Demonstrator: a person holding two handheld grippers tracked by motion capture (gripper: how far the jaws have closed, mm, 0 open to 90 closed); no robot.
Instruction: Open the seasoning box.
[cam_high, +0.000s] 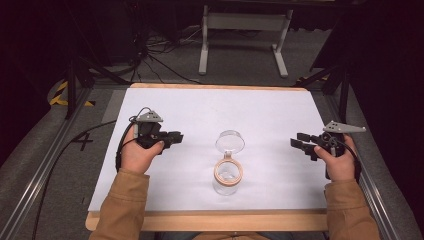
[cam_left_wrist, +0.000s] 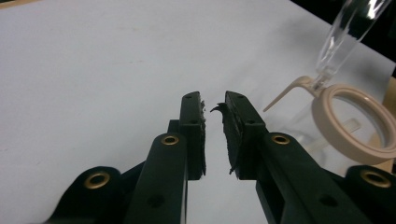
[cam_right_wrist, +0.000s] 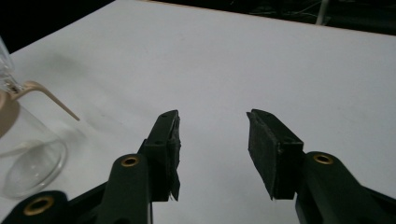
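Both of your grippers hover over the white table (cam_high: 200, 110) with nothing between their jaws: your left gripper (cam_high: 176, 137) shows only a narrow gap, your right gripper (cam_high: 297, 142) stands spread wide. Between them, well apart from each, stands the glass jar (cam_high: 228, 179), its hinged lid (cam_high: 230, 141) swung open and upright behind the tan rim (cam_high: 228, 171).

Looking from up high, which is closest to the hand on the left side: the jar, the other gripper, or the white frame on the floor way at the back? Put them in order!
From the left gripper:
1. Glass jar, mid-table, lid flipped open, to its right.
2. Right gripper, at the table's right edge.
3. White frame, on the floor beyond the table's far edge.
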